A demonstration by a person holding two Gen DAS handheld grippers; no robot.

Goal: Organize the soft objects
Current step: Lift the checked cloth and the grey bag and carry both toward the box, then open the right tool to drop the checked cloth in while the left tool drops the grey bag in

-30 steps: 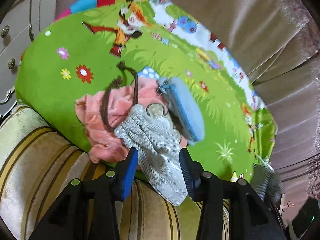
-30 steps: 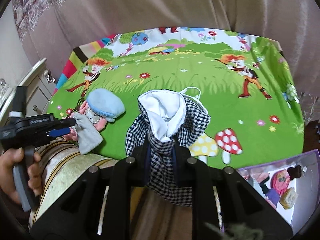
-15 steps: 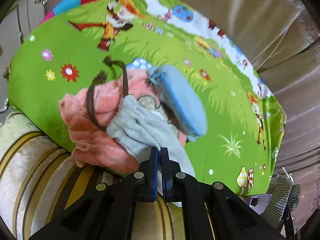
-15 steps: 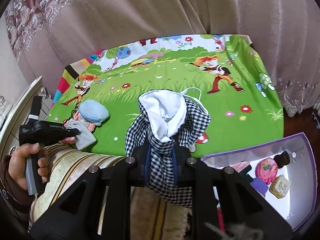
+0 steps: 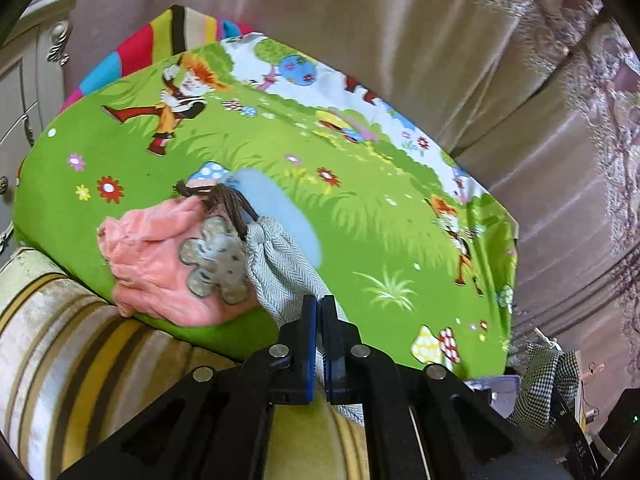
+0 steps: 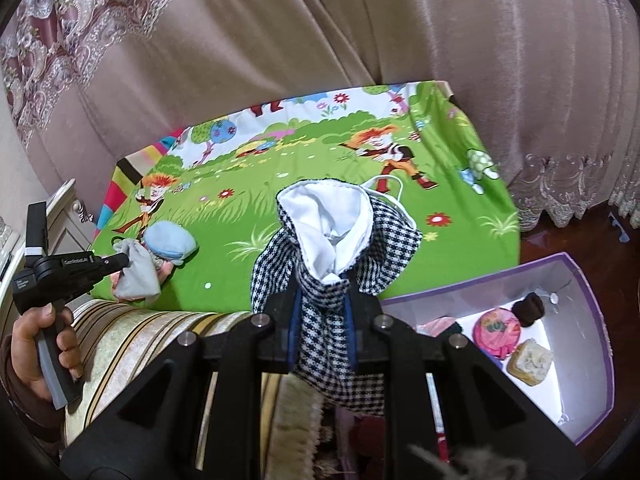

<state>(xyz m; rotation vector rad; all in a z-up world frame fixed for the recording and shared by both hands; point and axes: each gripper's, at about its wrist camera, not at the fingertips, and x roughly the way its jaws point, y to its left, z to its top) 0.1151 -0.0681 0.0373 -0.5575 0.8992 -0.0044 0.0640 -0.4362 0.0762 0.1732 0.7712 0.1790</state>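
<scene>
My left gripper (image 5: 319, 312) is shut on a grey herringbone pouch (image 5: 280, 268) with a brown drawstring (image 5: 228, 204). The pouch is lifted off a pink plush piece (image 5: 152, 264) with a grey flower patch (image 5: 216, 260); a light blue cap (image 5: 280, 216) lies behind it. All rest on a green cartoon-print blanket (image 5: 380, 240). My right gripper (image 6: 322, 300) is shut on a black-and-white checked cloth bag (image 6: 332, 248) with white lining, held above the blanket's front edge. The left gripper with its pouch (image 6: 136, 272) shows at the left of the right wrist view.
A purple-rimmed box (image 6: 576, 368) with several small soft items stands at the lower right, off the blanket. A striped cushion edge (image 5: 80, 360) runs along the front. Curtains (image 6: 360, 40) hang behind. A white cabinet (image 5: 28, 80) stands at the left.
My left gripper closed on the grey pouch and pulled it up and back. My right gripper rose and drew back with the checked bag, bringing the purple box into view.
</scene>
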